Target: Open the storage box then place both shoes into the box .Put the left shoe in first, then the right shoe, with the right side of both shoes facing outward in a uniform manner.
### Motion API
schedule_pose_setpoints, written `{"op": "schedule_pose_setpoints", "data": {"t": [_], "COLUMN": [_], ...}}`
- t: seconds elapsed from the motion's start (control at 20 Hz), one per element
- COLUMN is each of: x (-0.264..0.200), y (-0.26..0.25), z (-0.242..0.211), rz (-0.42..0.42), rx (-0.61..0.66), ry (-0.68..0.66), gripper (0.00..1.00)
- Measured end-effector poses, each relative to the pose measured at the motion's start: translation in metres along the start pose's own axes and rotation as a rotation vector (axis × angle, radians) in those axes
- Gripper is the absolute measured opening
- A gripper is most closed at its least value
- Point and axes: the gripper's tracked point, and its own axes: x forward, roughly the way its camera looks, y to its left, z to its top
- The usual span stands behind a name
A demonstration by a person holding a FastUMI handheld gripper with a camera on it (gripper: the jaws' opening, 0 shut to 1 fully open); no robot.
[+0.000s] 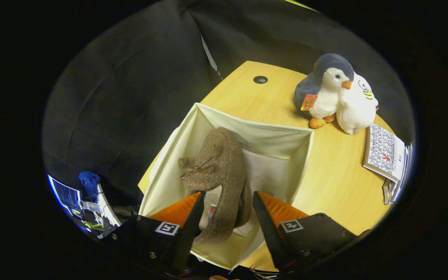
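Observation:
A cream fabric storage box (255,125) stands open on the wooden table (333,179), directly ahead of me. A brown fuzzy shoe (224,163) with a small bow and pompom reaches down into the box on its side, its dark sole turned toward the right finger. Its heel end lies between my fingers. My gripper (228,199) is shut on the shoe, with one finger pressing on each side of the heel. The shoe hides part of the box floor.
Beyond the box to the right, a grey-and-white penguin plush (325,89) and a white plush (358,107) sit on the table. Nearer on that side lies a stack of booklets (387,155). A cable hole (260,79) marks the far table edge.

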Motion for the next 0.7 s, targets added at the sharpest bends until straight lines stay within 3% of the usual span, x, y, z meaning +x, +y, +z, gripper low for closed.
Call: {"op": "schedule_pose_setpoints", "data": {"t": [0.25, 0.45, 0.7], "x": [-0.073, -0.148, -0.252], "y": [-0.005, -0.032, -0.092], "z": [0.002, -0.005, -0.011], "rz": [0.052, -0.008, -0.177], "rx": [0.012, 0.018, 0.042], "ry": [-0.172, -0.395, -0.684], "gripper": [0.83, 0.83, 0.83]}}
